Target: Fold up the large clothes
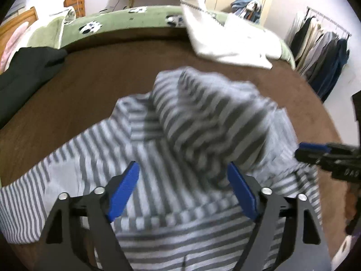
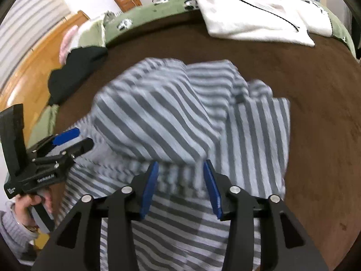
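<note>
A grey-and-white striped garment [image 1: 180, 135] lies heaped on the brown bed cover [image 1: 90, 85], filling the middle of both views and running out at 6 o'clock beneath the cameras, so its near edge is cut off. Its raised upper fold is smeared by motion blur, and it is hard to tell whether that part is a sleeve, a hood or a doubled-over body panel. The left gripper [image 1: 183, 169] hangs over the cloth with its blue fingers [image 1: 126, 187] spread wide and nothing pinched between them; the stripes show plainly through the gap. The right gripper [image 2: 180, 169] sits over the garment with its fingers [image 2: 149, 189] parted more narrowly, also gripping nothing, though whether the tips brush the fabric cannot be made out. In the left view the right gripper pokes in at 3 o'clock, mostly cropped by the frame edge. In the right view the left gripper appears at 9 o'clock, held by a hand [image 2: 29, 203] in a grey knit sleeve [image 2: 11, 230], partly cut off. A white folded garment [image 1: 230, 38] rests at 1 o'clock and a dark garment [image 1: 27, 67] at 10 o'clock, its far end out of frame.
</note>
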A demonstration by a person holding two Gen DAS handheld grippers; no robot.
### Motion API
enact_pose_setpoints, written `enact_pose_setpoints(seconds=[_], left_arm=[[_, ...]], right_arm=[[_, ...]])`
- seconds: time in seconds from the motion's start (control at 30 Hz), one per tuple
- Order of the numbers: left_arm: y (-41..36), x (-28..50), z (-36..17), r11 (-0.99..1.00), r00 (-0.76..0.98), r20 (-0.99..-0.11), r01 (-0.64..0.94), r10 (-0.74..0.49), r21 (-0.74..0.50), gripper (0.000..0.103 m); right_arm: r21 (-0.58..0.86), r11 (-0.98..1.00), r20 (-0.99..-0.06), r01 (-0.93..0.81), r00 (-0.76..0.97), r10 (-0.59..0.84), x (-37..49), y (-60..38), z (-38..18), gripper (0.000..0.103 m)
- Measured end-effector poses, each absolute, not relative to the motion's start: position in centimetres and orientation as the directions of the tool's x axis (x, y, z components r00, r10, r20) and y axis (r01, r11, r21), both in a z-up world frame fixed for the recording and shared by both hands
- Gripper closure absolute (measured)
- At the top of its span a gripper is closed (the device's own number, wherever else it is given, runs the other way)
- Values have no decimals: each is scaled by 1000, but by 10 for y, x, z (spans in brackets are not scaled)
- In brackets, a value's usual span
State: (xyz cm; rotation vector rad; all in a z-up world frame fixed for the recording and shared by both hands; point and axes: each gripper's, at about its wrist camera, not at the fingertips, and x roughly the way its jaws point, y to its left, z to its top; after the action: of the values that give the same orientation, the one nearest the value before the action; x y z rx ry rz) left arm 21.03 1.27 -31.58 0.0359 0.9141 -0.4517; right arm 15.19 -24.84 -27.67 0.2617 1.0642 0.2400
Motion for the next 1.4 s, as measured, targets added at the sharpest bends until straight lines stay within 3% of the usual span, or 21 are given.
enact_pose_setpoints(seconds=[0.07,0.17,0.33,0.5,0.57,0.6,0.67,0.7,0.77,0.97,1.2,1.4], left_arm=[[5,219,-303,893,507,-765,406,-398,-195,16],[-3,226,-295,874,475,-761,419,-441,-245,14],[-9,251,-308,846,399,-768,414,-501,-337,16],[-6,270,-331,818,349,-747,350,-566,-457,19],[-7,276,-340,808,334,-741,336,-583,-484,23],[-8,278,-344,804,326,-740,336,-588,-490,24],[-15,282,-353,799,302,-748,341,-591,-495,30],[-18,284,-358,798,289,-753,343,-591,-495,32],[-23,287,-367,800,270,-763,339,-587,-495,46],[-22,287,-371,801,270,-759,296,-593,-521,77],[-8,255,-341,823,296,-776,322,-557,-468,84],[-6,230,-366,844,229,-826,303,-516,-443,84]], right_arm=[[356,932,-814,-71,467,346,162,-248,-270,58],[407,911,-793,-61,472,386,180,-251,-265,58],[459,888,-789,-33,445,424,209,-251,-279,57],[484,875,-799,11,413,436,229,-253,-305,49],[494,869,-800,22,405,444,233,-254,-314,50],[493,870,-801,25,403,443,234,-255,-317,66],[481,876,-811,21,391,436,235,-253,-325,86],[479,878,-813,21,389,434,235,-254,-327,91],[478,878,-808,24,405,428,233,-257,-327,95],[474,881,-791,12,445,419,223,-261,-313,97],[445,895,-773,-19,497,394,201,-267,-274,97],[380,925,-843,19,418,338,180,-265,-304,96]])
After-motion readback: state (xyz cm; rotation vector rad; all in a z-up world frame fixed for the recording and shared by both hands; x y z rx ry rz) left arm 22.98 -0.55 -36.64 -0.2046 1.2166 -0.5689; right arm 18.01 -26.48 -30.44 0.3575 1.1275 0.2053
